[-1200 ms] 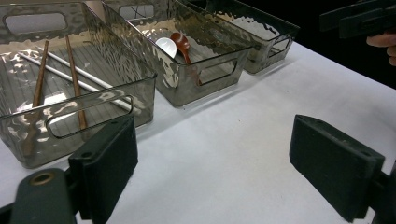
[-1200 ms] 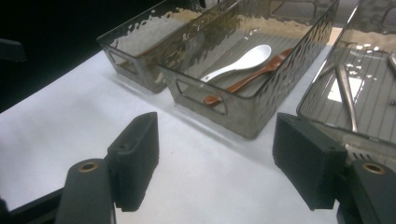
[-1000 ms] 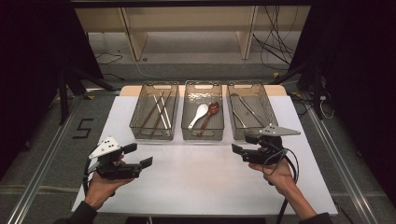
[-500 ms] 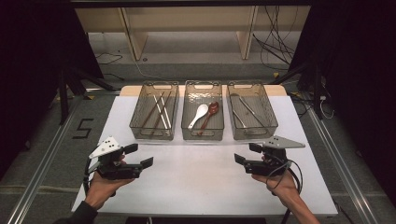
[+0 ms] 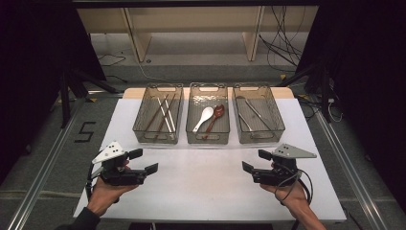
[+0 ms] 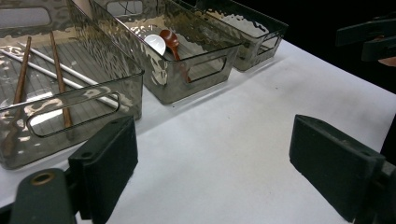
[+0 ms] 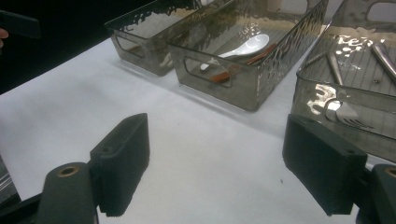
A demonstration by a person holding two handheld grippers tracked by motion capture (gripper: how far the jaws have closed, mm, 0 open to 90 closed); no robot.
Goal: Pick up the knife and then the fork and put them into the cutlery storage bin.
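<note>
The three bins stand in a row at the far side of the white surface (image 5: 210,191), and every utensil in sight already lies inside one of them, so the sorting looks finished or close to it; nothing lies loose on the bare sheet in front of them. Nearest the person, the left gripper (image 5: 143,160) and the right gripper (image 5: 253,161) hover low over the surface, well apart, pointing inward. The right jaws have just been opening and now stand wide with nothing between them; the left jaws gape just as wide and hold nothing. Their pads are black, blocky and ribbed, and each gripper carries a grey three-cornered plate.

Beyond them, the bins are smoky, see-through plastic with a rippled finish, ridged floors and cut-out handles. The left bin (image 5: 140,129) holds slim chopsticks (image 5: 163,114), some brown wood, some pale. The middle bin (image 5: 191,133) holds a glossy white spoon (image 5: 204,117) beside a reddish-brown spoon (image 5: 216,115), both with rounded bowls. The right bin (image 5: 280,127) holds shiny metal cutlery (image 5: 251,112).
</note>
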